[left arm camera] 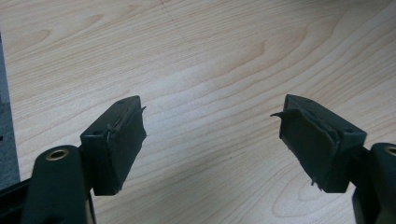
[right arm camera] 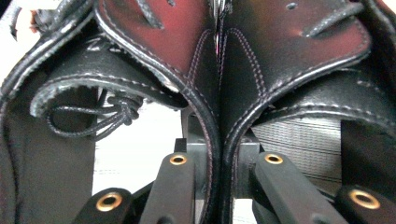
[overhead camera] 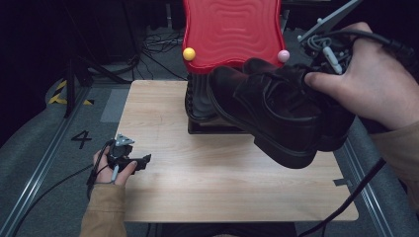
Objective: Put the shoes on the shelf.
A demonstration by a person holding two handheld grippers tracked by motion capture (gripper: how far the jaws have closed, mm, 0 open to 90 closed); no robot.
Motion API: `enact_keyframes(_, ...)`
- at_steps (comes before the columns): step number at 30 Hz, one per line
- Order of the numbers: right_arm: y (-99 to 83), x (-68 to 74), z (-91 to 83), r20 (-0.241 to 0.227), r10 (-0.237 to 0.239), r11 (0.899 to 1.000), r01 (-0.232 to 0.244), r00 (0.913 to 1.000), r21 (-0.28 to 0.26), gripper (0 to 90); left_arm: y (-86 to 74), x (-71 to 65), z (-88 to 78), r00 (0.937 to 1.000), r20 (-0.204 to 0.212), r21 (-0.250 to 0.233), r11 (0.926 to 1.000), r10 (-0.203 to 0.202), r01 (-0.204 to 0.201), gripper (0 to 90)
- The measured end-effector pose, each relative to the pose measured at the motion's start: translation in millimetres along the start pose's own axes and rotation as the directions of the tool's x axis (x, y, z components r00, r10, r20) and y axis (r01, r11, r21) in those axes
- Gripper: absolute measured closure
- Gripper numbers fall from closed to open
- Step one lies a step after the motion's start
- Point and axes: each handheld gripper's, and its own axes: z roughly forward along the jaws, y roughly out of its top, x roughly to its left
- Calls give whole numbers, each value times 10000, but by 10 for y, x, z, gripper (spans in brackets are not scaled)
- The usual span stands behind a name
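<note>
Shoes (overhead camera: 276, 113), black, are hanging pinched together in the right gripper (right arm camera: 219, 154); the left gripper (left arm camera: 212, 135) is resting spread wide over the table (overhead camera: 197, 182).

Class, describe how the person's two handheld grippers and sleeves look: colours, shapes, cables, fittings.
The left gripper is black, with a grey three-cornered plate on top and a black cable trailing from it. Its jaw pads are dark, blocky and frayed at the edges; brass-coloured eyelets dot the linkages. The right gripper has matching black bars with brass eyelets. Both sleeves are tan.
</note>
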Motion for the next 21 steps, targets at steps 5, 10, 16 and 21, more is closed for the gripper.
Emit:
enact_keyframes(5, 184, 3, -110, -116, 235, 9993, -238, 9997, -297, 822, -21, 8, -19, 10000, 43, 141, 9999, -5, 4, 228)
enact_keyframes(10, 413, -39, -201, 112, 544, 9964, -536, 9985, -662, 822, -51, 12, -6, 9999, 12, 54, 9999, -110, 110, 227)
enact_keyframes(16, 725, -79, -279, 565, 1028, 9883, -955, 9931, -1189, 822, -41, 38, -5, 9999, 76, 82, 9999, -89, 88, 228)
enact_keyframes(21, 993, -97, -284, 856, 1556, 9774, -1408, 9841, -1574, 822, -35, 38, 16, 9998, 103, -61, 9999, -149, 149, 228)
